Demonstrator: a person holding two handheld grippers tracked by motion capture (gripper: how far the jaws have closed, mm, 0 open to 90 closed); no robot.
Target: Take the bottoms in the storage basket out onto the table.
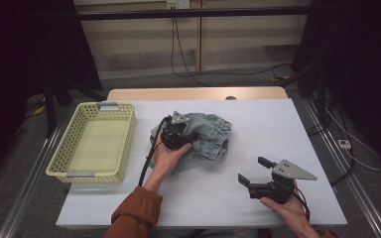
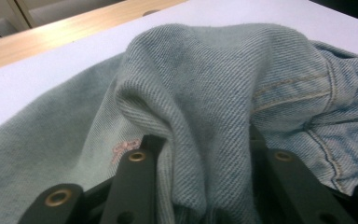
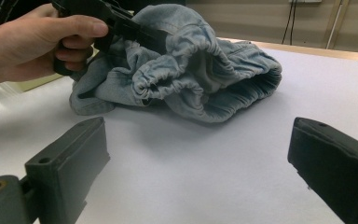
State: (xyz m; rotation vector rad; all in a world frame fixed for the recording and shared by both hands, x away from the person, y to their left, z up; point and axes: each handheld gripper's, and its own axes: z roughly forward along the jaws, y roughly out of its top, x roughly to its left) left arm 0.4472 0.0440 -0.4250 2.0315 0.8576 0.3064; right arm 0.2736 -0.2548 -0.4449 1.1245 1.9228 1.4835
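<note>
Soft, limp denim shorts (image 1: 203,136) lie bunched mid-surface, toward its far edge. My left hand-held gripper (image 1: 177,133) pinches a thick fold; the right hand-held gripper (image 1: 252,173) waits spread, free for the elastic waistband.

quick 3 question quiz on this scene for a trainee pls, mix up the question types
1. True or false: the denim garment lies inside the yellow basket.
2. What sits between the left gripper jaws? A) a fold of denim B) a cable C) nothing
3. Fill in: the right gripper jaws stand ___ over the bare white table.

Key: 1 false; 2 A; 3 open
</note>
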